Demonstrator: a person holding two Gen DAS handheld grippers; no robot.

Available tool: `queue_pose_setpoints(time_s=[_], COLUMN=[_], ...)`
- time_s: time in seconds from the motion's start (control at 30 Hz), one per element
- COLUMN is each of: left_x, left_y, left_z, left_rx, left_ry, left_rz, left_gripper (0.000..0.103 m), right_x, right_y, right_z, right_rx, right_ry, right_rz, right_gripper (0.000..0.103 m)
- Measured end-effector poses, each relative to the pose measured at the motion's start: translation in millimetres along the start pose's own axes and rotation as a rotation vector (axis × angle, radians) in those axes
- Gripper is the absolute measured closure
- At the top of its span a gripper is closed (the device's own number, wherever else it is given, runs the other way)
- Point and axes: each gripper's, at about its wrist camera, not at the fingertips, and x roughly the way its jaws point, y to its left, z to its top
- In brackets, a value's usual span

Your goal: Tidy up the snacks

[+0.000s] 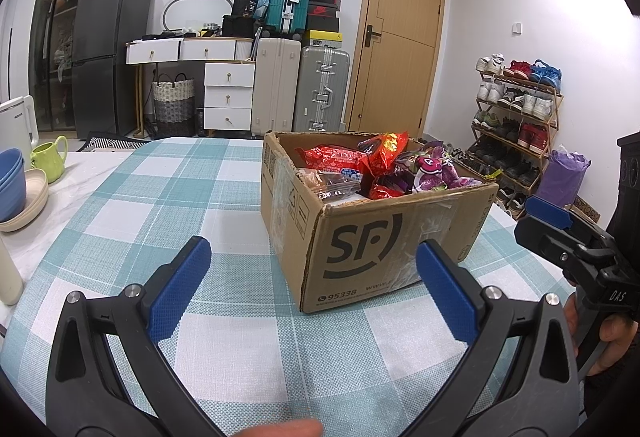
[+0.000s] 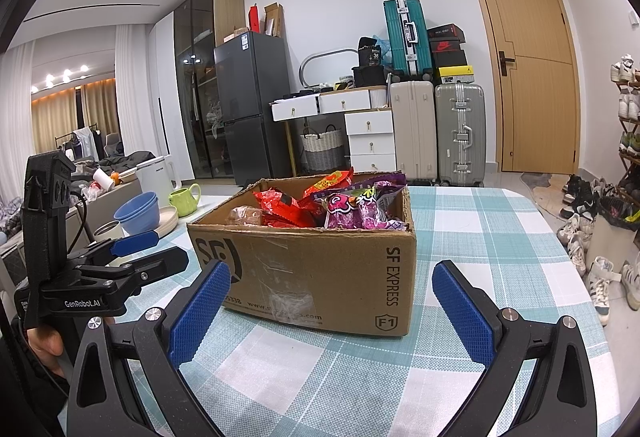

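An open brown cardboard box (image 1: pixel 372 237) printed with a black SF logo stands near the middle of the worktop (image 1: pixel 192 205), which is covered in a teal-and-white checked cloth. Inside it lie red snack packets (image 2: pixel 280 211) and purple candy bags (image 2: pixel 356 211), piled up to the rim. The left claw (image 1: pixel 312 289) hangs low over the cloth just in front of the box, its blue-padded jaws spread wide with nothing between them. The right claw (image 2: pixel 330 311) sits likewise before the box, jaws apart and empty. Blue bowls (image 2: pixel 138 211) and a lime-green mug (image 2: pixel 184 199) sit at the worktop's far left edge
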Motion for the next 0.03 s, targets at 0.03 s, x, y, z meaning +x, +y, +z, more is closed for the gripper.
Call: queue_pose_setpoints(time_s=[0.03], left_x=[-0.1], left_y=[0.0], left_z=[0.0], left_rx=[0.000], left_ry=[-0.001], left_rz=[-0.001], left_gripper=[0.001], right_x=[0.0], right_y=[0.2], right_z=[0.1], right_rx=[0.000], right_ry=[0.000], right_rz=[0.000], right_gripper=[0.000])
